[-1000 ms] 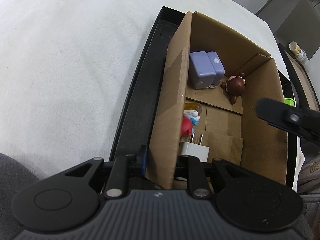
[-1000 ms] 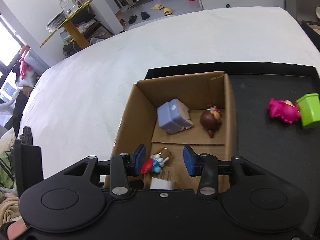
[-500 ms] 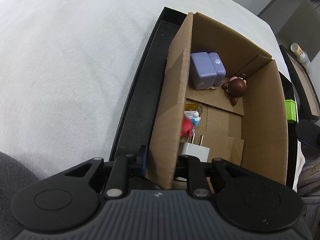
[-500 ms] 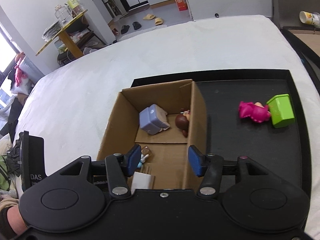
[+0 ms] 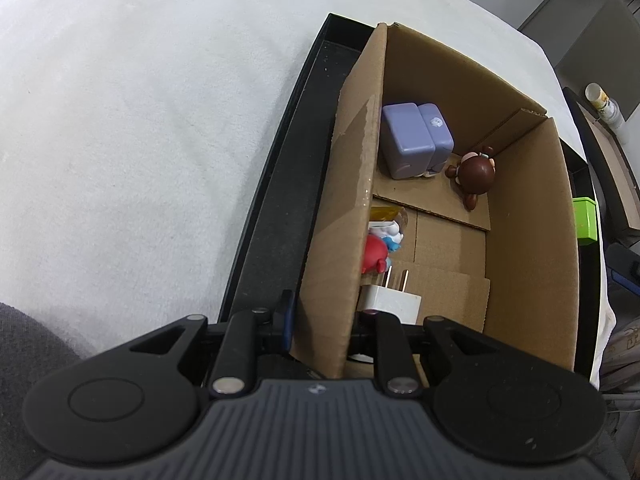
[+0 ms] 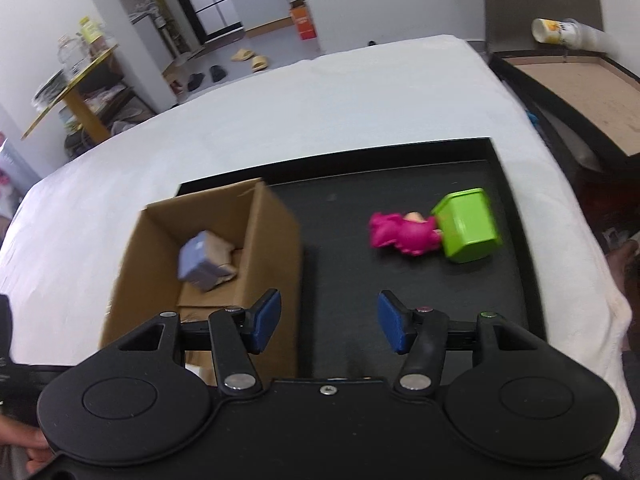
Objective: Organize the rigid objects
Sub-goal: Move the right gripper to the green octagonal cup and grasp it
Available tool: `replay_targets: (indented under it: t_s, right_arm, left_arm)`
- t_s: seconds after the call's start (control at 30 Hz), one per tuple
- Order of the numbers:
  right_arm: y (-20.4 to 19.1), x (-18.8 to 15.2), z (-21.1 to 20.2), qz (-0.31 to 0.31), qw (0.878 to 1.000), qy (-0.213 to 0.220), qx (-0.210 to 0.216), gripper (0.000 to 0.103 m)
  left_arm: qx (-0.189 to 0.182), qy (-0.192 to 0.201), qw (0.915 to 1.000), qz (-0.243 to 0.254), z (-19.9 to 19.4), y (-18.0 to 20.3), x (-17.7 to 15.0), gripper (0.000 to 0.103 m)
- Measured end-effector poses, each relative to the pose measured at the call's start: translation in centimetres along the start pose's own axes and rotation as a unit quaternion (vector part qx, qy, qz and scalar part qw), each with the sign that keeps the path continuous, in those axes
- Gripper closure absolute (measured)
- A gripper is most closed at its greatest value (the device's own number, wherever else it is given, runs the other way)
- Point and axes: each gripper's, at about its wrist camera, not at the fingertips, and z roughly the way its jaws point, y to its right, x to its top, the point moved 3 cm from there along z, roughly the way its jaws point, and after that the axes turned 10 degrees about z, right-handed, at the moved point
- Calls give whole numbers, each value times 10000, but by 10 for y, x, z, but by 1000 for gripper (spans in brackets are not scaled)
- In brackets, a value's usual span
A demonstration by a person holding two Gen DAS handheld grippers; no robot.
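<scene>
Two toys outside your cardboard box [image 6: 276, 236] at 2 o'clock: pink figure [image 6: 400, 232], green cube [image 6: 468, 226]; black tray [image 6: 516, 248], white cloth [image 6: 320, 100]. Left gripper [image 5: 320, 322] clenched on box wall; right gripper [image 6: 328, 320] released, jaws just opening, nothing between.

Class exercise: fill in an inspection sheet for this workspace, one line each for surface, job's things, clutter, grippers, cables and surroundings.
Surface: black tray on a white cloth.
Job's things: cardboard box on the tray, holding a purple cube-shaped toy, brown figurine, red and blue figurine and white plug adapter; pink figurine and green box lie touching on the tray, outside the box.
Clutter: nothing seen.
Grippers: left gripper shut on the box wall; right gripper open and empty above the tray, jaws just been opening.
Cables: nothing seen.
Surroundings: slippers on the floor, a side table.
</scene>
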Motion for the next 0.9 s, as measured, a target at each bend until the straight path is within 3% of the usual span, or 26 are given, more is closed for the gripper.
replay_targets:
  t_s: [0.53, 0.9]
  right_arm:
    - [75, 28, 29, 234, 9984, 275, -441, 52]
    - [90, 48, 53, 224, 9980, 235, -547, 51]
  left_arm:
    - [92, -52, 9999, -3, 6, 4, 0, 84]
    - [98, -103, 9999, 1, 10, 4, 0, 84]
